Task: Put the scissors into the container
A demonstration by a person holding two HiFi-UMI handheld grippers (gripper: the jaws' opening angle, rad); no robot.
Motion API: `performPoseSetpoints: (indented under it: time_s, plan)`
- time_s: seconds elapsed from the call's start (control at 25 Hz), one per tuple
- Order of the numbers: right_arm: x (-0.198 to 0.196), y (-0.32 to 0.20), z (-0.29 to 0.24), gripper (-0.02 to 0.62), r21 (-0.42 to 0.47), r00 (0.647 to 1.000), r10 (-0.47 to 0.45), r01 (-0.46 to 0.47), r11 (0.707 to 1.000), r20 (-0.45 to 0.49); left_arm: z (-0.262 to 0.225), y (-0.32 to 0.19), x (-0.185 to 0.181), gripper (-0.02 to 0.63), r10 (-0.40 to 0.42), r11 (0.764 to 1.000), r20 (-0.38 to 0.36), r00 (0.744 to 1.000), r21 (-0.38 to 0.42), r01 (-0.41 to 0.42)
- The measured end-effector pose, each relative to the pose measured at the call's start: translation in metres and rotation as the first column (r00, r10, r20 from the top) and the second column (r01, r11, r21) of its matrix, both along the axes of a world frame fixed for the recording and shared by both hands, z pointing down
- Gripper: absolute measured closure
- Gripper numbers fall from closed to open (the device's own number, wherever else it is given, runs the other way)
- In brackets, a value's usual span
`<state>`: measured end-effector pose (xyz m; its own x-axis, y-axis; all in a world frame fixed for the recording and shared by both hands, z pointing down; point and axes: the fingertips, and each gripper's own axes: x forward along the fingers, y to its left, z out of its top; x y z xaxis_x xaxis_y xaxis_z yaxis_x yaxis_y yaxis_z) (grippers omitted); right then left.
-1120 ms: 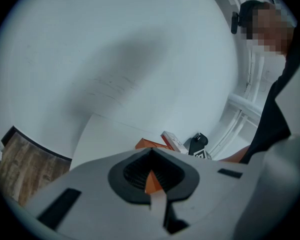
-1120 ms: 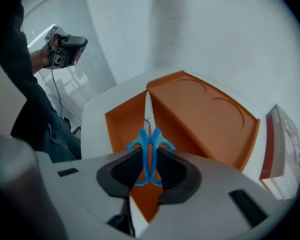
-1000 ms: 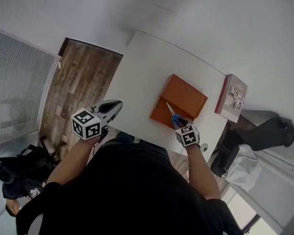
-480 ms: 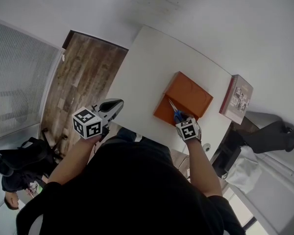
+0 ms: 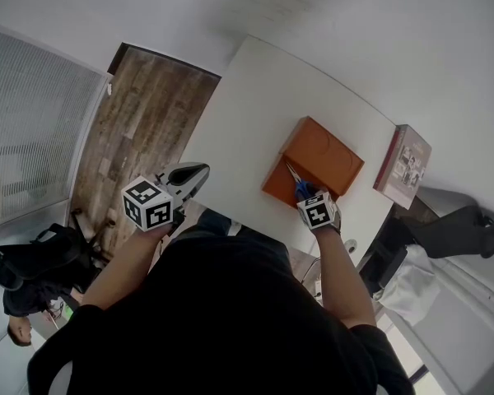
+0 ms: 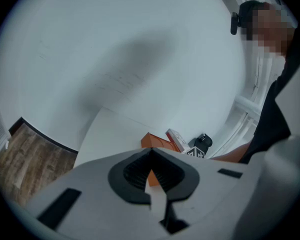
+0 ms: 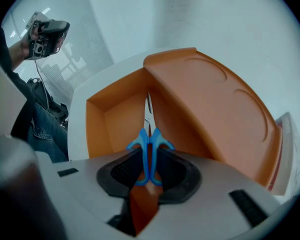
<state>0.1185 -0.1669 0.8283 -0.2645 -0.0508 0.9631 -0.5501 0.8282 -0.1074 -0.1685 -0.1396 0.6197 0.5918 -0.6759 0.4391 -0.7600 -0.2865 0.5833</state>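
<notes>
White table (image 5: 255, 113): scissors (image 7: 149, 149) clamped between right fingers (image 7: 121, 173).

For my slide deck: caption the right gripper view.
Right tongs grip blue-handled scissors, blades pointing into the open orange container.

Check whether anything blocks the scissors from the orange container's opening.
Nothing visible does. The right claw grips the scissors by the blue handles, with the blades pointing into the open container. Its lid is swung open to one side, clear of the blades.

White table (image 5: 249, 112) against white wall (image 5: 354, 23); wood-plank floor (image 5: 138, 126) at left; ribbed blind (image 5: 25, 130) beyond.
</notes>
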Motion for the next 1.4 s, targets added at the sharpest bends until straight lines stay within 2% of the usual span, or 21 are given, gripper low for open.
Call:
performPoseSetpoints:
  time_s: [0.4, 0.76, 1.04, 1.4]
  plan:
    - [-0.003, 0.000, 0.002, 0.499, 0.002, 1.000, -0.015, 0.015, 1.000, -0.018, -0.001, 0.007, -0.010, 0.597, -0.020, 1.000, 0.007, 1.000, 0.003, 0.020]
    - [-0.002, 0.000, -0.010, 0.479, 0.022, 1.000, 0.020, -0.020, 1.000, 0.001, -0.011, 0.008, -0.005, 0.597, 0.009, 1.000, 0.016, 1.000, 0.024, -0.010]
    - [0.003, -0.004, -0.039, 0.479, 0.073, 0.993, 0.094, -0.098, 0.992, 0.067, -0.030, -0.005, 0.007, 0.597, 0.066, 0.995, 0.025, 0.998, 0.076, -0.068]
    - [0.015, -0.005, -0.093, 0.480, 0.158, 0.973, 0.183, -0.205, 0.966, 0.142, -0.056, -0.017, 0.035, 0.597, 0.173, 0.974, 0.040, 0.984, 0.140, -0.177]
